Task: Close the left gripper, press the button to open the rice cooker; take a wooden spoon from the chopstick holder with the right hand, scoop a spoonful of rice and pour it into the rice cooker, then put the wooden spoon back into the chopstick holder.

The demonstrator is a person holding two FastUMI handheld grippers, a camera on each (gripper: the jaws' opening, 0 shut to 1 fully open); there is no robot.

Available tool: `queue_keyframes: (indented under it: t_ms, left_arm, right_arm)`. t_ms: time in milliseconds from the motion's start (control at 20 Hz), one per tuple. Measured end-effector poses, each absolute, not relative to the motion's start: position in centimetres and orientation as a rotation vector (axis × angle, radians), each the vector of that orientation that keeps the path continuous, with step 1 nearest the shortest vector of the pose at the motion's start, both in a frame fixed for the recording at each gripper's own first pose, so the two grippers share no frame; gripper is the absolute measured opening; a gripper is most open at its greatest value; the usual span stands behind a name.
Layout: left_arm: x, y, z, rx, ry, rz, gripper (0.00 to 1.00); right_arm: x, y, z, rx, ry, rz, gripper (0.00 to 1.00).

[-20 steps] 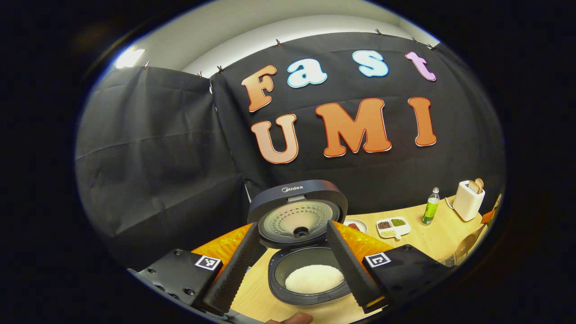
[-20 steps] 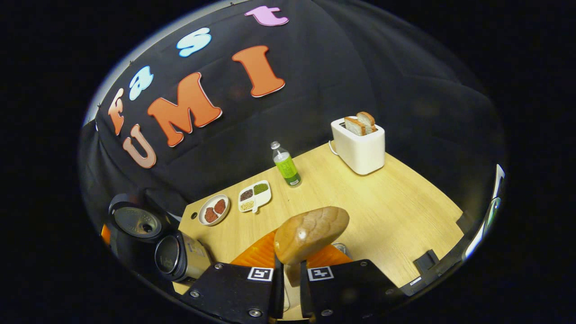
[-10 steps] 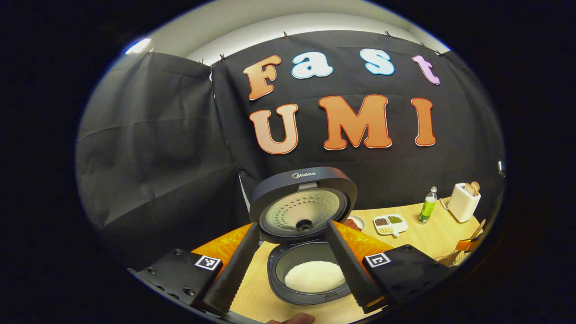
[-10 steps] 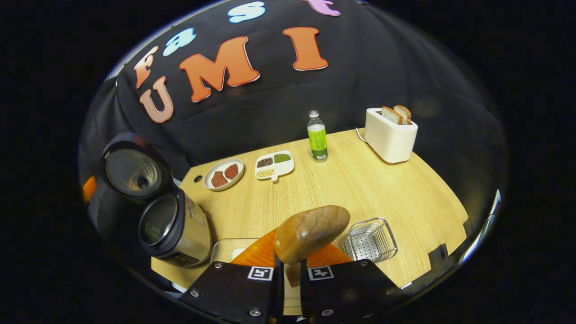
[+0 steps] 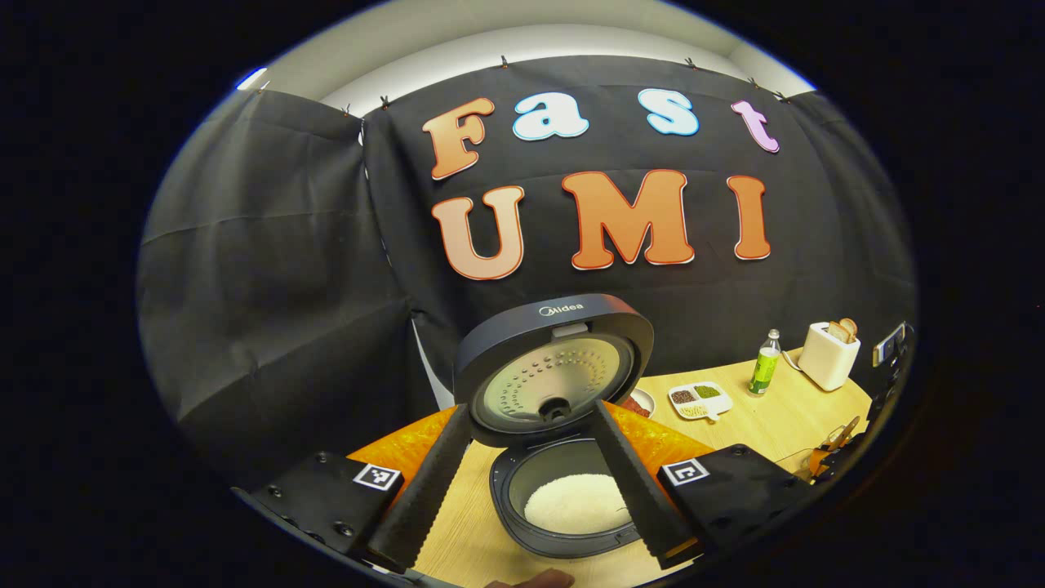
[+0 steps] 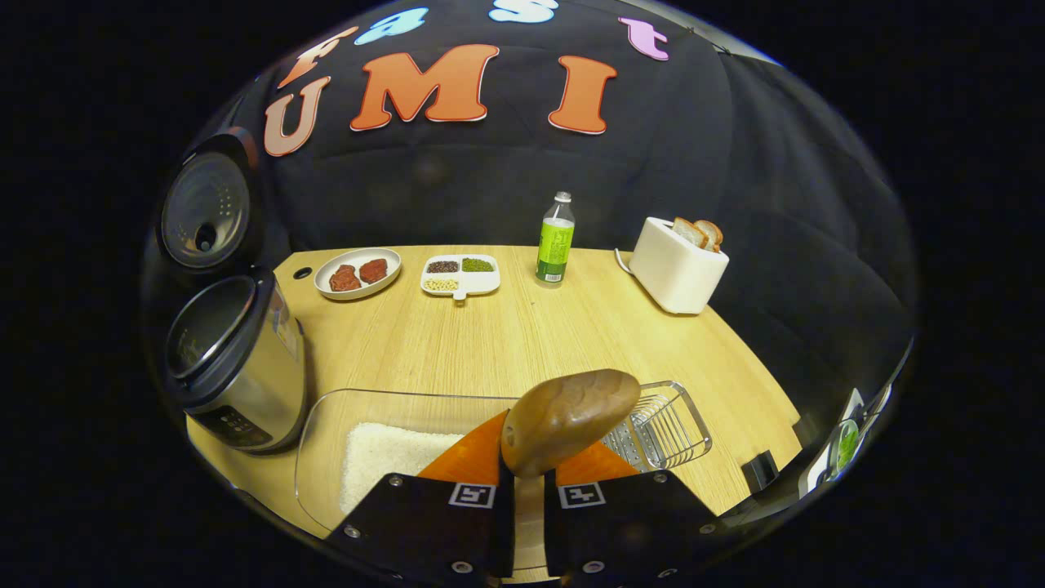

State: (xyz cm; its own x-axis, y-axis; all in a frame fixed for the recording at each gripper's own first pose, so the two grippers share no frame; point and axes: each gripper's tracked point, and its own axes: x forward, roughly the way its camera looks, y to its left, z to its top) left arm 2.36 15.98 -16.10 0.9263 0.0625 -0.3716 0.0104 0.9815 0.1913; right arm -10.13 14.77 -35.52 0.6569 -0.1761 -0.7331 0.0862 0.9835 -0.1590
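The rice cooker [image 5: 571, 523] stands open with its lid [image 5: 555, 359] upright and white rice [image 5: 575, 502] in the pot. My left gripper [image 5: 531, 408] hangs open in front of it, one finger on either side of the pot. In the right gripper view, my right gripper [image 6: 526, 482] is shut on the handle of the wooden spoon [image 6: 569, 420], whose bowl stands just ahead of the fingers. Below the spoon lies a clear container [image 6: 326, 408] holding rice [image 6: 384, 453]. The wire chopstick holder [image 6: 665, 425] sits just right of the spoon. The cooker [image 6: 233, 359] stands at the left.
Along the back of the wooden table [image 6: 506, 335] stand a plate with red pieces [image 6: 357, 273], a divided dish [image 6: 460, 275], a green bottle [image 6: 555, 245] and a white toaster with bread [image 6: 678, 261]. A person's fingertip [image 5: 531, 580] shows at the bottom edge.
The right gripper, still holding the spoon, has swung so that the clear rice container and chopstick holder came into view below it. The left gripper stays open at the cooker, shifted slightly.
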Motion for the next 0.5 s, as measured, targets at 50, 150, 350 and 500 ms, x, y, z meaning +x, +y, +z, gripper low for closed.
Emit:
queue_keyframes:
  t_ms: [50,150,350,500]
  left_arm:
    - [2.6,15.9,-16.3,0.191,0.395,0.017,0.93]
    - [3.2,15.8,-16.4,0.199,0.4,0.006,1.0]
    - [3.8,14.9,-16.1,0.23,0.38,-0.006,0.93]
    - [3.6,14.3,-15.8,0.235,0.375,-0.005,0.93]
  right_arm:
    - [-10.3,14.9,-35.8,-0.135,0.83,-0.162,0.14]
    - [-10.1,15.1,-35.7,-0.173,0.786,-0.186,0.14]
    - [-10.4,15.7,-35.8,-0.22,0.72,-0.176,0.14]
    - [-10.7,16.1,-36.2,-0.174,0.713,-0.177,0.14]
